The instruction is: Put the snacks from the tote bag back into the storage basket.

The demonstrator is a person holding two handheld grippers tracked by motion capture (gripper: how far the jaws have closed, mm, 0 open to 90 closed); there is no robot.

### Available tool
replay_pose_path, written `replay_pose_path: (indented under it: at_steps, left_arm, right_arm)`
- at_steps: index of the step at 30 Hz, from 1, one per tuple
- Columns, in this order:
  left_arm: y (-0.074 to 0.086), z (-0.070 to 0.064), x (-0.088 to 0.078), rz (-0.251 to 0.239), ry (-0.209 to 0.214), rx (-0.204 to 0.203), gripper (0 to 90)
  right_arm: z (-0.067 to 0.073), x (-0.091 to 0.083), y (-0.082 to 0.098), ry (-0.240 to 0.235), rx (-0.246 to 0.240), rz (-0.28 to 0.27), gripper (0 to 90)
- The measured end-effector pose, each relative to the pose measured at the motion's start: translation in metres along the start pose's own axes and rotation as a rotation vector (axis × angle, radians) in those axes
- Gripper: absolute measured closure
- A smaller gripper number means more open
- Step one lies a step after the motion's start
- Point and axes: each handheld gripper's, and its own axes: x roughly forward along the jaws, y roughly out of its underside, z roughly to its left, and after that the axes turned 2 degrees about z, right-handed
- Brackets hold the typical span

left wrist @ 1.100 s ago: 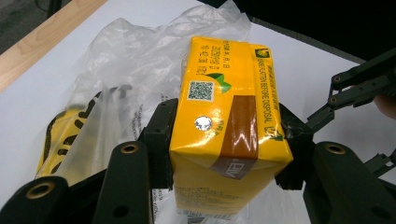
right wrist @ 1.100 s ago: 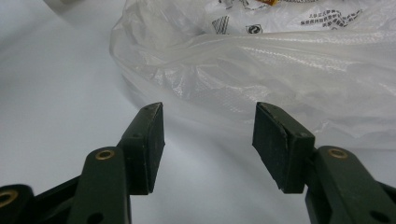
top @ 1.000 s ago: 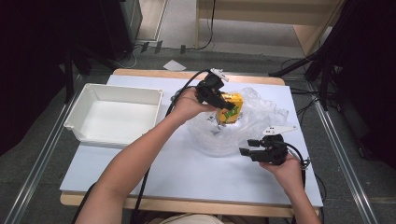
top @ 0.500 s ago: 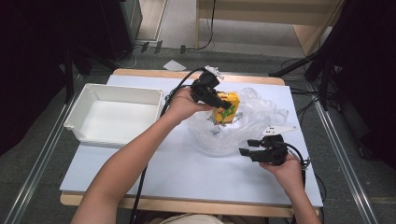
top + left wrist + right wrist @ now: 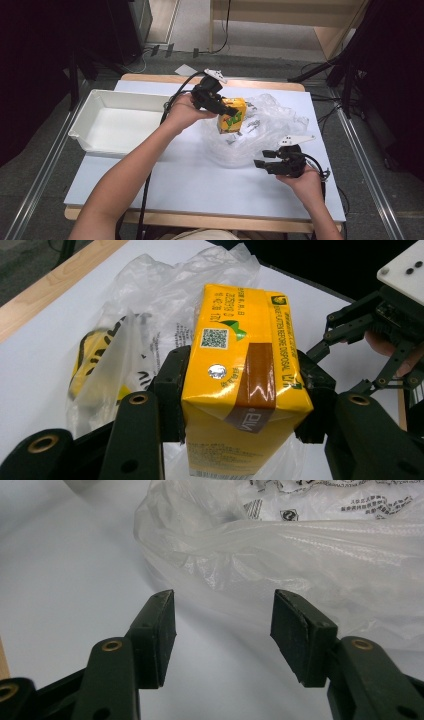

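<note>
White table with white tray and crumpled plastic bag.

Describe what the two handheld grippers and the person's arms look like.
Both grippers are black, built of linked bars with brass-coloured pivot pins and flat, dark rectangular pads. The left gripper and right gripper each carry a pale three-cornered plate on top. A black cable trails from the left one alongside the forearm. The forearms are bare, with no sleeves in view.

Yellow juice carton above plastic bag
</note>
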Motion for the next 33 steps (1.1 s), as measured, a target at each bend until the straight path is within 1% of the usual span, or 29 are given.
replay_pose_path:
  at_steps: [1,2,5,8,13,16,23,26,29,33]
  left_arm:
    - [0.001,0.001,-0.003,0.000,0.000,0.004,51.8]
    - [0.002,0.001,-0.005,-0.007,0.002,-0.004,51.8]
    - [0.005,0.002,-0.014,-0.014,0.001,0.000,51.8]
    - [0.007,0.002,-0.022,-0.018,0.000,0.001,51.8]
    - [0.011,0.003,-0.035,-0.021,-0.014,0.008,51.9]
    - [0.013,0.005,-0.042,-0.028,-0.018,-0.003,51.8]
    - [0.019,0.011,-0.057,-0.044,-0.020,-0.010,51.8]
    - [0.023,0.013,-0.064,-0.045,-0.035,-0.003,51.8]
    - [0.027,0.015,-0.072,-0.057,-0.035,0.005,51.9]
    - [0.032,0.018,-0.082,-0.069,-0.049,-0.003,51.8]
  right_arm:
    - [0.000,0.000,0.000,0.001,-0.002,0.001,44.4]
    - [0.000,0.001,0.000,0.001,-0.002,0.001,44.4]
    - [0.001,0.001,0.000,-0.003,0.001,0.003,44.4]
    - [0.002,0.001,-0.001,-0.021,0.004,-0.009,44.3]
    - [0.004,0.001,-0.002,-0.024,-0.015,-0.010,44.3]
    - [0.005,0.002,-0.002,-0.025,-0.018,-0.004,44.3]
    - [0.004,0.003,-0.002,-0.025,-0.022,-0.004,44.3]
    - [0.004,0.003,-0.002,-0.026,-0.022,-0.004,44.3]
    - [0.004,0.003,-0.003,-0.029,-0.026,-0.006,44.3]
    - [0.004,0.004,-0.003,-0.033,-0.026,-0.002,44.3]
